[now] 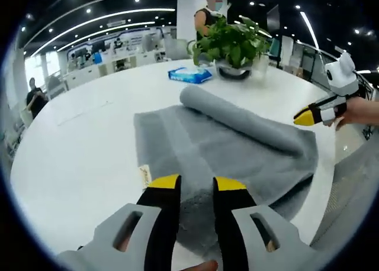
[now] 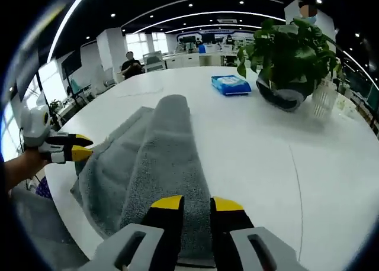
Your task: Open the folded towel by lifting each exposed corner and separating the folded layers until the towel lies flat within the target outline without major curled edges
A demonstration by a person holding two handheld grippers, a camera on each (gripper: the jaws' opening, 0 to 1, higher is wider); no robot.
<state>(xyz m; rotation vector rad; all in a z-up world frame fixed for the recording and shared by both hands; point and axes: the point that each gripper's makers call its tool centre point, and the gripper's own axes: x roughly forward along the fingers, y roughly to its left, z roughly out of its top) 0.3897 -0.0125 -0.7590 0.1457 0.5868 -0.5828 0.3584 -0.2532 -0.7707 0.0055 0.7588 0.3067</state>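
A grey towel (image 1: 195, 138) lies on the white table (image 1: 89, 147), and one thick fold (image 1: 240, 118) lies rolled across its far side. My left gripper (image 1: 197, 183) hovers over the near edge, beside a small label (image 1: 144, 175). Its jaws stand close together, with no cloth visibly pinched. In the right gripper view this fold (image 2: 169, 147) runs away from my right gripper (image 2: 196, 203), which is shut just above its near end. The right gripper (image 1: 308, 117) also shows at the fold's right end. The left gripper (image 2: 83, 147) also shows at the towel's left edge.
A potted plant (image 1: 231, 43) in a dark bowl and a blue tissue pack (image 1: 189, 75) stand beyond the towel. A clear cup (image 2: 323, 99) is beside the plant. People stand and sit in the office behind. The table edge (image 1: 331, 176) runs close to the towel's right side.
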